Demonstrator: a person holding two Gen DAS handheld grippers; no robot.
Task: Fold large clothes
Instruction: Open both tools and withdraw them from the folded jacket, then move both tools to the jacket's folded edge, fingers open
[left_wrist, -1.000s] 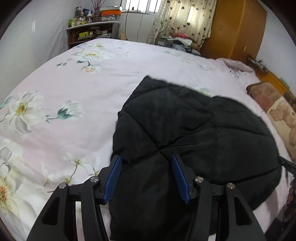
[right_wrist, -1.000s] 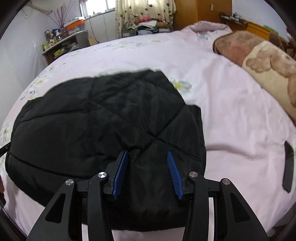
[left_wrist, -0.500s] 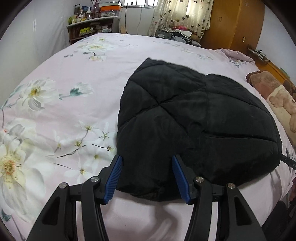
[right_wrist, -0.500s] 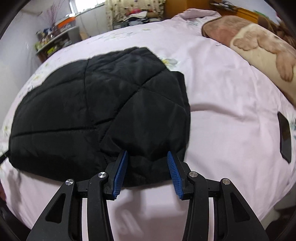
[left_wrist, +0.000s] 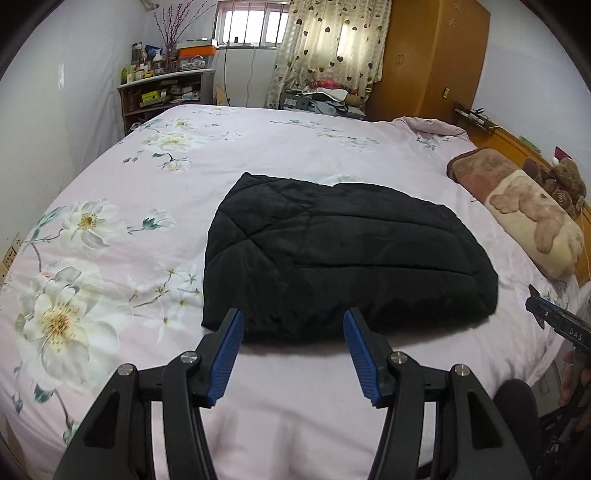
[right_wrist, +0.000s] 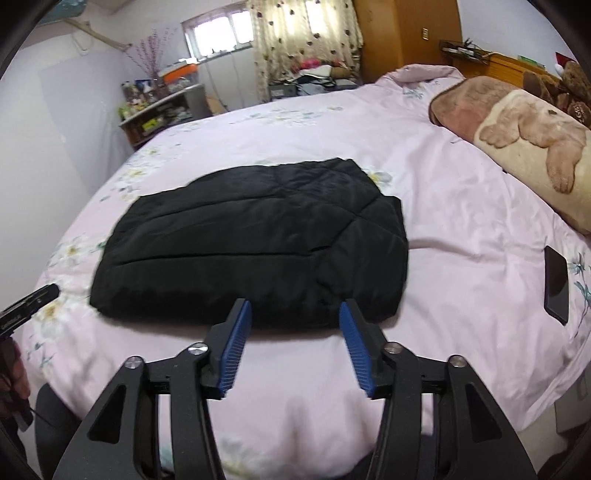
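Observation:
A black quilted garment lies folded into a compact rectangle on the pink floral bed; it also shows in the right wrist view. My left gripper is open and empty, held just before the garment's near edge, not touching it. My right gripper is open and empty, just before the same near edge towards its right end. The tip of the right gripper shows at the right edge of the left wrist view.
A brown and cream bear-print pillow lies at the bed's right side by the wooden headboard. A black phone lies on the bed right of the garment. A cluttered shelf and a wardrobe stand beyond the bed.
Both grippers have pulled back and up from the garment, which they were over a second ago. The garment now lies flat and free in front of them.

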